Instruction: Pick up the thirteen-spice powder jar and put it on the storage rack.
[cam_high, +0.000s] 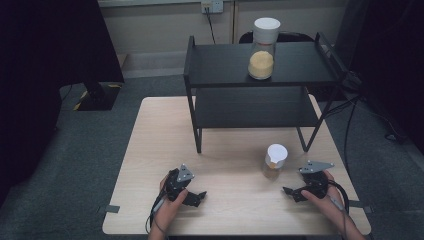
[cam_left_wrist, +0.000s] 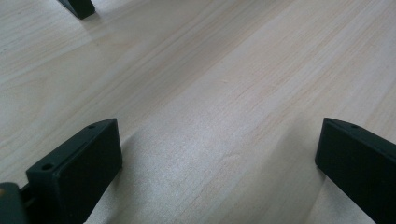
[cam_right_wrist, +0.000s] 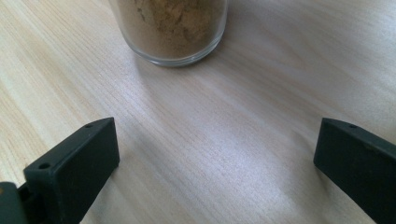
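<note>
High view showed jar (cam_high: 275, 161) ungrasped near the table's (cam_high: 150, 150) right edge; right gripper (cam_high: 295, 192) and left gripper (cam_high: 196, 198) both gaped empty.

1. High view is reading dim; corners around the table (cam_high: 150, 150) are falling to black.
2. Gripper views are showing soft sheen on wood, close jar (cam_right_wrist: 170, 30) slightly blurring.
3. Shelf (cam_high: 260, 65) is casting faint shadow beneath.
</note>
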